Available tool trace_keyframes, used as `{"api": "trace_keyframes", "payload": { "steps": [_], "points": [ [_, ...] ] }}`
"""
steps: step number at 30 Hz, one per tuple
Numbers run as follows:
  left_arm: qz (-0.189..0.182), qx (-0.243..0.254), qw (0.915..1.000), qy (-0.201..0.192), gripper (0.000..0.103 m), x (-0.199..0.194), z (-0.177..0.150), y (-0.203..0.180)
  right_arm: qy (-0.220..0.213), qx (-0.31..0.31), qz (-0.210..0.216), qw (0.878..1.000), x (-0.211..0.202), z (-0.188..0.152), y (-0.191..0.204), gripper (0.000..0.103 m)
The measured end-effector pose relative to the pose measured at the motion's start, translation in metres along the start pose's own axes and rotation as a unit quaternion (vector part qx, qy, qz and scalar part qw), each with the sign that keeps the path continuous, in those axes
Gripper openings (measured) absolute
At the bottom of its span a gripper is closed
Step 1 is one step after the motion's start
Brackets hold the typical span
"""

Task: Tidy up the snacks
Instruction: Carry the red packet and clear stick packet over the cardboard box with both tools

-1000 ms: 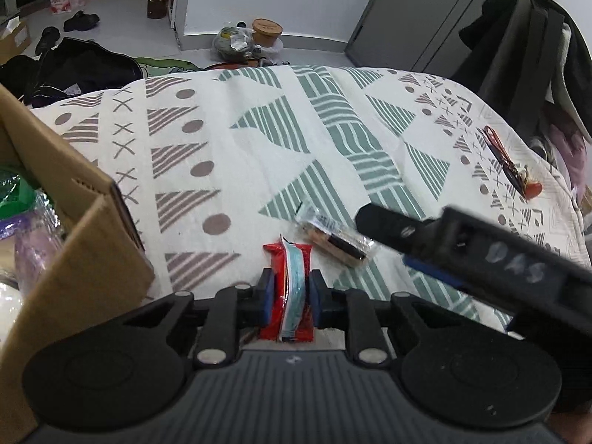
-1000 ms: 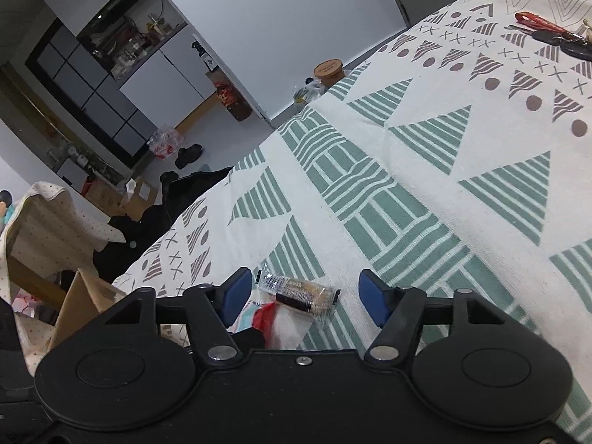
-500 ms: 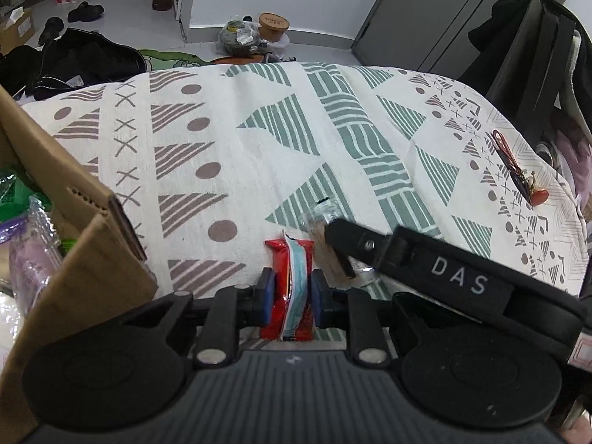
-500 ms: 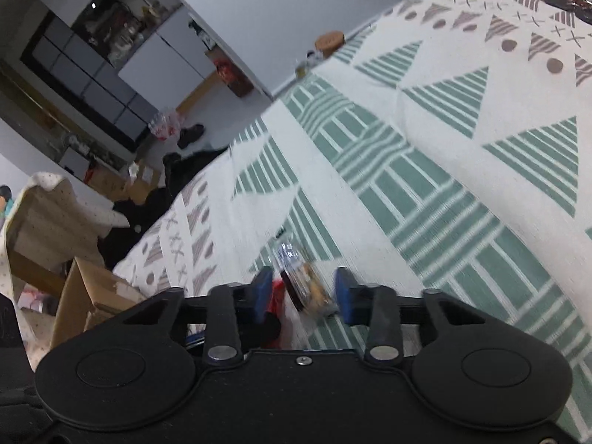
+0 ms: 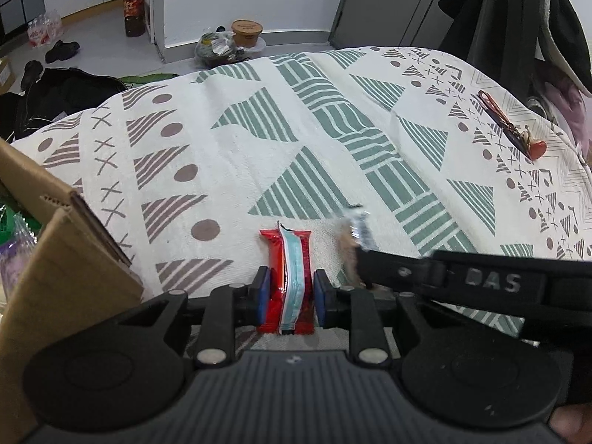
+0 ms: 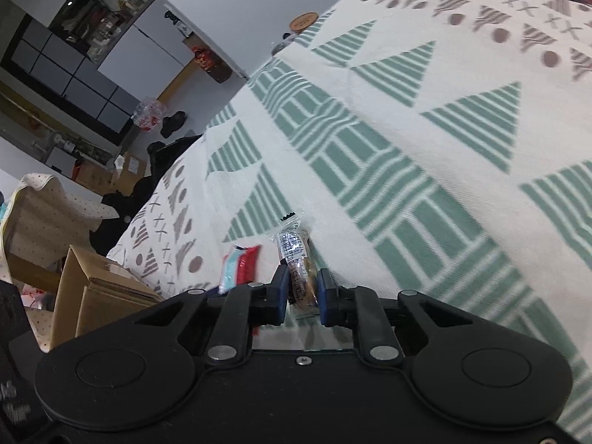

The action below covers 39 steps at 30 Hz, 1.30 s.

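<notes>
Patterned cloth (image 5: 259,140) covers the surface. A second ago the right tool (image 6: 302,288) gaped around the clear-wrapped biscuit (image 6: 296,255); now it pinches it, while the left tool (image 5: 288,292) still clamps the red snack bar (image 5: 288,270), so both seem ready for the cardboard box (image 5: 55,259).

My left gripper (image 5: 288,292) is matt black plastic with a ribbed grey housing, blue rubbery pads and bright metal pivot pins. Its jaws press a red snack bar (image 5: 289,277) in glossy foil-like wrap. My right gripper (image 6: 302,292), the same matt plastic, pinches a clear-wrapped biscuit bar (image 6: 296,259) in shiny, crinkled film. The patterned tablecloth (image 5: 333,140) on the worktop is matt woven cloth, slightly coarse. The cardboard box (image 5: 66,259) is dull brown corrugated paperboard.
</notes>
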<state>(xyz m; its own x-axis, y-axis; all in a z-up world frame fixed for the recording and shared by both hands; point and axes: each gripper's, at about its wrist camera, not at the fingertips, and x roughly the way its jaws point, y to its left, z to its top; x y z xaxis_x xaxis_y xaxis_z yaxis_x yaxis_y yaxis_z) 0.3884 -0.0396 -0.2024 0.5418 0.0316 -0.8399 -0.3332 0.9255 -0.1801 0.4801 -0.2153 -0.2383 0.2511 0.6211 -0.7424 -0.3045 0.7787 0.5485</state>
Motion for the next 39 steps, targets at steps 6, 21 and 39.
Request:
{"api": "trace_keyframes", "payload": {
  "steps": [6,21,39],
  "points": [
    [-0.011,-0.012,0.9999,0.000,0.020,-0.001,0.000,0.006,0.007,-0.003,-0.010,1.000,-0.008,-0.002,-0.001,0.024],
    [-0.032,-0.025,0.9990,-0.017,0.020,-0.031,0.009,0.008,0.006,-0.062,-0.035,0.997,0.006,-0.001,0.017,0.019],
    [-0.035,-0.030,0.9979,-0.046,0.020,-0.089,0.008,0.022,-0.036,-0.074,-0.003,0.997,-0.039,-0.006,0.055,0.018]
  ]
}}
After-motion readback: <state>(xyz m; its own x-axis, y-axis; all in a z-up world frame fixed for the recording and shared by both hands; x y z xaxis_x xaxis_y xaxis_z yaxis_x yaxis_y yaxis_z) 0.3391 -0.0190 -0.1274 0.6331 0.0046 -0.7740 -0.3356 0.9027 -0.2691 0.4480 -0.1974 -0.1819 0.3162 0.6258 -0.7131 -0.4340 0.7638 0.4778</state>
